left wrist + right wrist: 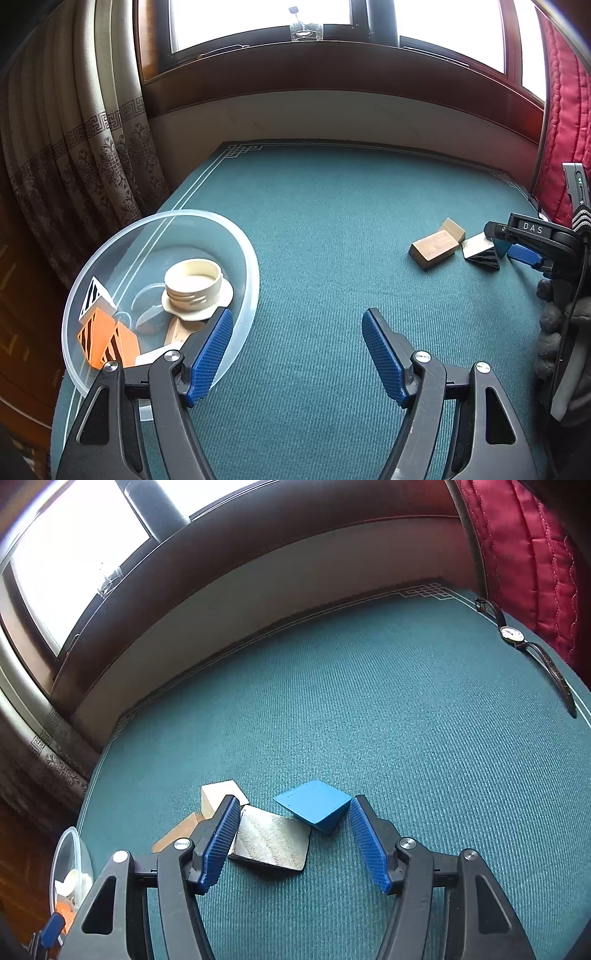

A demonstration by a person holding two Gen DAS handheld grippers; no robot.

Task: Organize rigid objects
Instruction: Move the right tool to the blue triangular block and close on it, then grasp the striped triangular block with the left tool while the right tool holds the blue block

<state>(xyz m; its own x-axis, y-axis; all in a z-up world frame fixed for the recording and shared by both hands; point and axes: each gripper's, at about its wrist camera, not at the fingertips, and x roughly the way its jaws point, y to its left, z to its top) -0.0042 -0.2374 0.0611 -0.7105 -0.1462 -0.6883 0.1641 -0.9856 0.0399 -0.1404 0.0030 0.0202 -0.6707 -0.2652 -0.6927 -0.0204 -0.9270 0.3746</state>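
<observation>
A clear plastic bowl point(236, 236) sits at the left of the green mat and holds a cream threaded cap point(194, 282), orange striped blocks point(105, 338) and a white striped wedge point(96, 295). My left gripper point(297, 321) hovers open beside the bowl's right rim, empty. On the right lie tan wooden blocks point(436, 248), a silver-topped wedge point(271, 838) and a blue wedge point(314, 805). My right gripper point(290, 808) is open just above the silver and blue wedges, both lying between its fingers. The right gripper point(517, 247) also shows at the right edge of the left wrist view.
A wristwatch point(513, 635) lies at the mat's far right edge beside a red quilted cushion point(517, 554). A curtain point(74, 147) hangs left; a wooden window ledge point(332, 74) runs behind. A gloved hand point(557, 325) holds the right gripper.
</observation>
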